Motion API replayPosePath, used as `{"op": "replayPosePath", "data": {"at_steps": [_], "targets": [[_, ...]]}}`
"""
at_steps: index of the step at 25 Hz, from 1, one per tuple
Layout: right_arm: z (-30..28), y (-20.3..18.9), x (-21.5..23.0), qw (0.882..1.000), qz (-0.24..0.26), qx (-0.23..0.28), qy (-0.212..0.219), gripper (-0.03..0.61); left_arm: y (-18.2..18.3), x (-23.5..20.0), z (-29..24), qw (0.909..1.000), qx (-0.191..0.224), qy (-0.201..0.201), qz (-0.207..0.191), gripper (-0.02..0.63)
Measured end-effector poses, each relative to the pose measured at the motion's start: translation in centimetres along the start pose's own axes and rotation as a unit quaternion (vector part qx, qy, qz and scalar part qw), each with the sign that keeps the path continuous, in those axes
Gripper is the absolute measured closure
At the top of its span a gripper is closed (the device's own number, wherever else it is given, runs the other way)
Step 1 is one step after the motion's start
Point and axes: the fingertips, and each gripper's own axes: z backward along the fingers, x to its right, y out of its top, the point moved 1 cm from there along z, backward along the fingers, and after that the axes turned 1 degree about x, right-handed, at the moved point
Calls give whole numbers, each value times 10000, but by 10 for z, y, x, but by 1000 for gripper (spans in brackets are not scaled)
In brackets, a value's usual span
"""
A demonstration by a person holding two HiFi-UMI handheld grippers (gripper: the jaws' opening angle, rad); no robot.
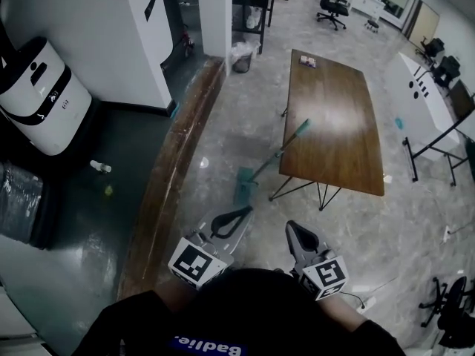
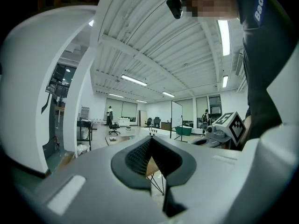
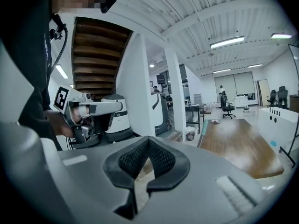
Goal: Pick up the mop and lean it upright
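Observation:
The mop has a teal head (image 1: 245, 185) flat on the grey floor. Its thin handle (image 1: 286, 146) slants up and right, with the tip at the edge of the wooden table (image 1: 334, 117). Both grippers are held close to my body, well short of the mop. My left gripper (image 1: 239, 215) is shut and holds nothing, its jaws meeting tip to tip (image 2: 150, 141). My right gripper (image 1: 294, 230) is also shut and empty (image 3: 148, 142). Neither gripper view shows the mop.
A long wooden curb (image 1: 174, 169) divides the grey floor from a dark floor on the left. There stand a white machine (image 1: 41, 95) and a small bottle (image 1: 100, 167). A bin (image 1: 242, 56), office chairs (image 1: 332, 7) and a white table (image 1: 427, 99) are farther off.

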Motion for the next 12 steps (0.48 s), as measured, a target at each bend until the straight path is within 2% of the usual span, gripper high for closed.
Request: {"op": "replayPosePath", "data": {"at_steps": [7,12], "targets": [[51,0,38,9997,-41,242,75,574,3,61,-34,9999,-149,65,24,594],[68,-6,43,9990,-83,273,332,574,2,92,-46,9998,-209,71,-19,594]]}}
